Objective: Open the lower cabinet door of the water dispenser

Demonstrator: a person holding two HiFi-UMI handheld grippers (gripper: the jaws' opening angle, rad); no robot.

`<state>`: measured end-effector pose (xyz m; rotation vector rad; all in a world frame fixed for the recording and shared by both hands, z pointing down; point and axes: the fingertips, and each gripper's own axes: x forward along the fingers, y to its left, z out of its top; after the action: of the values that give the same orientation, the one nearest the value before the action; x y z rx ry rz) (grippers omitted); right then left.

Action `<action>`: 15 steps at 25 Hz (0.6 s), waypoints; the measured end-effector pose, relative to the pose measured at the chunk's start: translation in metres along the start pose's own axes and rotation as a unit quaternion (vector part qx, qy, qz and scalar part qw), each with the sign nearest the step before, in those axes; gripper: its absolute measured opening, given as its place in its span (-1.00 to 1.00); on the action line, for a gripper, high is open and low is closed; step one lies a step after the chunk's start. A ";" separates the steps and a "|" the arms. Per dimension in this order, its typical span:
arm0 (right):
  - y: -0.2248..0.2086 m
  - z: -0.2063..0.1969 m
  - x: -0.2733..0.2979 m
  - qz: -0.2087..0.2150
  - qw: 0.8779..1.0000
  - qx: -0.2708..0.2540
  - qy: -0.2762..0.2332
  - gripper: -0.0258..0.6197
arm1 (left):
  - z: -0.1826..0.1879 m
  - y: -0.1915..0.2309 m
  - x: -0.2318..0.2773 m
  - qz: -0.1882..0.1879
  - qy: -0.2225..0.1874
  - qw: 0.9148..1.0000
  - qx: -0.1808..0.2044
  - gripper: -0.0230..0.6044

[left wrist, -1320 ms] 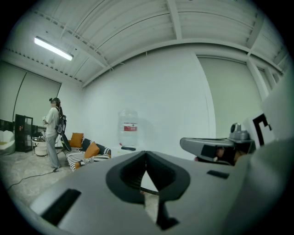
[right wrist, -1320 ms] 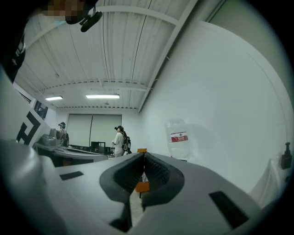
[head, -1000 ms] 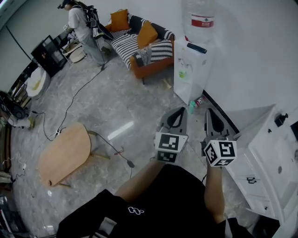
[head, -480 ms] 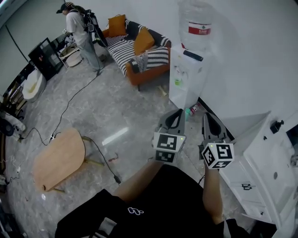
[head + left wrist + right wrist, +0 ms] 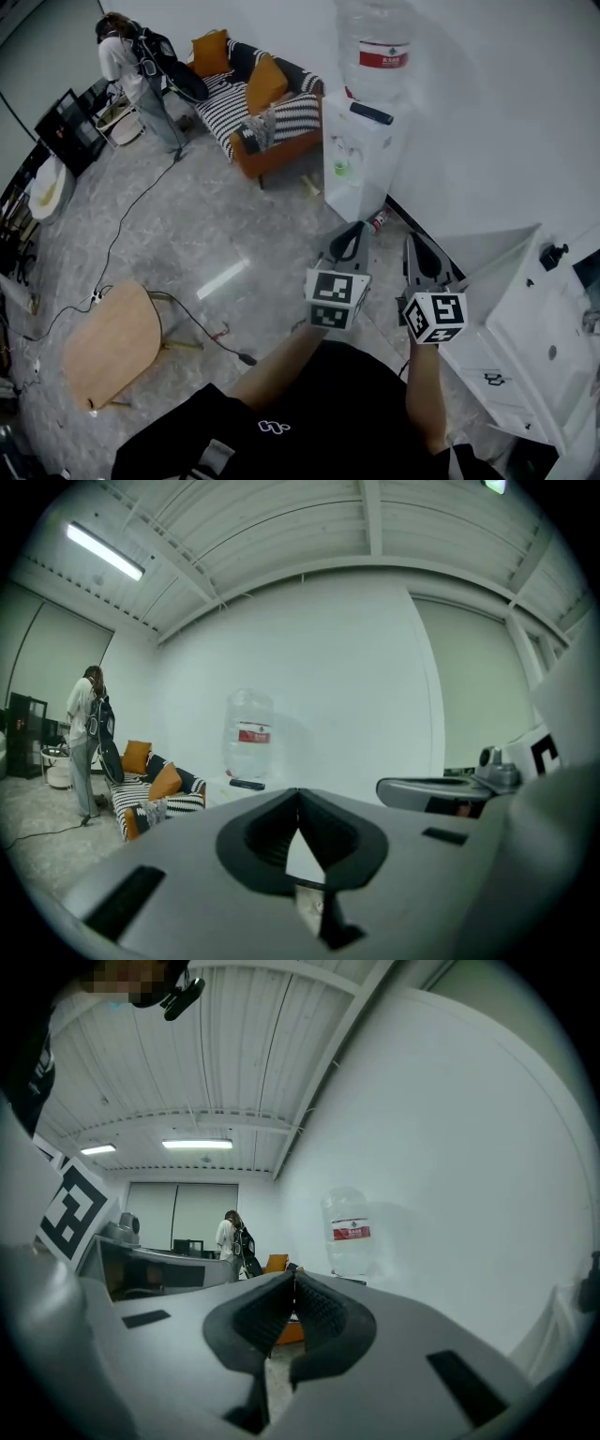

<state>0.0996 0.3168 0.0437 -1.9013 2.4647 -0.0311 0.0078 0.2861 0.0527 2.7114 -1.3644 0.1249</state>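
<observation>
I hold my left claw (image 5: 360,227) and my right claw (image 5: 411,238) side by side in front of me, close together but not touching, both pointing roughly level toward the white wall. The left gripper view shows the left claw (image 5: 298,797) with its jaws pressed together tip to tip and nothing between them. The right claw (image 5: 293,1275) is pinched closed the same way and is just as empty. The water dispenser (image 5: 361,155) stands against that wall ahead of both claws and well apart from them, with a big clear bottle (image 5: 378,52) on top. Its lower cabinet door (image 5: 343,194) shows only as a plain white face, closed and untouched. Along the left claw the bottle (image 5: 248,735) sits a little left of the tips; along the right claw the bottle (image 5: 352,1232) sits a little right of them. A small bottle (image 5: 377,221) lies on the floor at the dispenser's foot, just beyond my left claw's tips.
</observation>
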 end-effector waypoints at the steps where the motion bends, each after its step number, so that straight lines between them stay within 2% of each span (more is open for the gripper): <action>1: -0.004 -0.003 0.005 -0.003 1.000 0.001 0.004 -0.89 | -0.002 0.002 0.007 -0.003 0.005 1.000 -0.002 -0.89; 9: -0.035 -0.020 0.047 -0.020 0.999 0.013 0.029 -0.89 | -0.011 0.012 0.068 -0.022 0.029 0.999 -0.011 -0.89; 15: -0.030 -0.020 0.087 -0.007 0.999 0.036 0.027 -0.89 | -0.022 0.035 0.097 -0.020 0.060 0.998 -0.014 -0.89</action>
<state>0.1058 0.2249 0.0634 -1.9126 2.4485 -0.1699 0.0372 0.1909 0.0885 2.6581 -1.2688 0.2583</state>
